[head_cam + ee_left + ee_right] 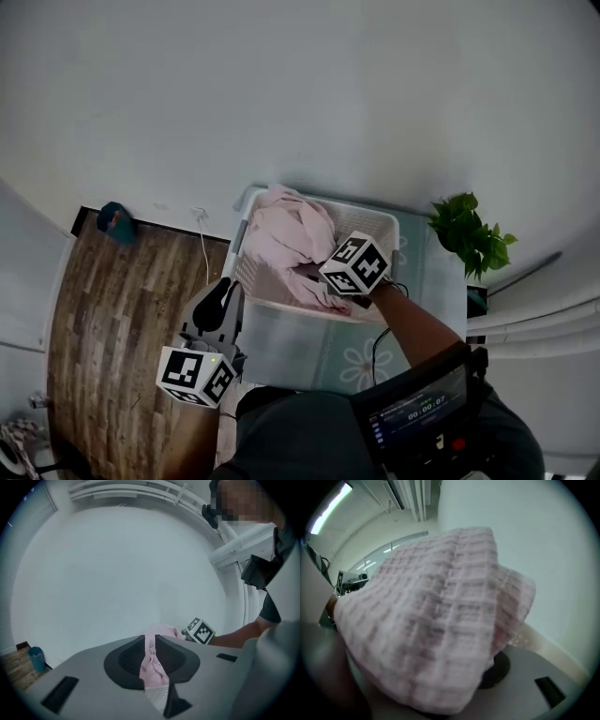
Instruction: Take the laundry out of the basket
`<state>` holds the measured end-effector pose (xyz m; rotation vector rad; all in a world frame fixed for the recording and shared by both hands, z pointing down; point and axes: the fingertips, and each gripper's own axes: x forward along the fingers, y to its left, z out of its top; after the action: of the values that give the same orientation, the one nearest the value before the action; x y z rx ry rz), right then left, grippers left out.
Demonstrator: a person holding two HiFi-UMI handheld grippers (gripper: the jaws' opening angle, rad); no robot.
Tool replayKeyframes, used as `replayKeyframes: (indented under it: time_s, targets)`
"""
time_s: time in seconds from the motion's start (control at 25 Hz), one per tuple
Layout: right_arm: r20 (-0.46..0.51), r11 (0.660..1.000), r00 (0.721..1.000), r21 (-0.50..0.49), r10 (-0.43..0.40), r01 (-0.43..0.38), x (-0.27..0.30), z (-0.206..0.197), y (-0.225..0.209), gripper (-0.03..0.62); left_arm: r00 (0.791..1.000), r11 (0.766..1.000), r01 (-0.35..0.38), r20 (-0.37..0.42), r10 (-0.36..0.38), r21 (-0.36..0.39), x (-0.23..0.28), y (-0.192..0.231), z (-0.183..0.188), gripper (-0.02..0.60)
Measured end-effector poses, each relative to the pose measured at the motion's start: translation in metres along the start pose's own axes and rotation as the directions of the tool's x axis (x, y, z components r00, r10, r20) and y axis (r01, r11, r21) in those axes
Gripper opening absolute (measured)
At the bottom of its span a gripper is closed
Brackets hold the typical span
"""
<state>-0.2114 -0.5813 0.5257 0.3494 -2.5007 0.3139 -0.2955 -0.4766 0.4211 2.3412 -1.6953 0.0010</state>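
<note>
- Far left on the wood floor (103, 319), a teal object (114, 223) lies by the wall, and a white cable (203, 248) trails down beside the basket (246, 274).
- At the basket's near left corner, the left gripper (222, 300) points about level. Its 2 jaws are pressed together on a fold of pink laundry (152, 665), with white mesh just beneath.
- The white basket stands against the wall. Most of the pink laundry is heaped in its left half, rising above the rim.
- Inside the basket, the right gripper (323, 283) tilts downward, its jaws clamped on the pink laundry. Waffle-weave cloth bunches over them and fills the right gripper view, with only 1 dark pad (499, 667) peeking out below.
- Right of the basket stands a leafy green plant (469, 232). Lower down, a small screen (417, 412) sits at the person's chest.
</note>
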Motion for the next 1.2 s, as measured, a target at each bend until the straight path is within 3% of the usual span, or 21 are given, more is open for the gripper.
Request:
replayKeyframes:
  time_s: [0.16, 0.32, 0.52, 0.84, 1.2]
  targets:
    - [0.169, 0.999, 0.984, 0.009, -0.052, 0.052, -0.054, 0.040, 0.002, 0.232, 1.000, 0.999, 0.006, 0.029, -0.007, 0.046, -0.003, -0.019, 0.021, 0.074]
    - [0.328, 0.995, 0.940, 0.031, -0.099, 0.094, -0.122, 0.071, 0.004, 0.232, 0.997, 0.996, 0.033, 0.068, -0.038, 0.078, -0.001, -0.049, 0.040, 0.074]
    - [0.452, 0.989, 0.880, 0.034, -0.145, 0.145, -0.191, 0.101, 0.033, 0.233, 0.990, 0.994, 0.055, 0.123, -0.066, 0.091, -0.014, -0.072, 0.065, 0.074]
    - [0.592, 0.978, 0.783, 0.045, -0.190, 0.203, -0.316, 0.082, 0.052, 0.233, 0.981, 0.988, 0.088, 0.159, -0.108, 0.124, -0.005, -0.160, 0.075, 0.072]
    - [0.655, 0.962, 0.717, 0.057, -0.239, 0.268, -0.371, 0.067, 0.095, 0.233, 0.982, 0.985, 0.096, 0.146, -0.118, 0.144, -0.037, -0.194, 0.076, 0.072]
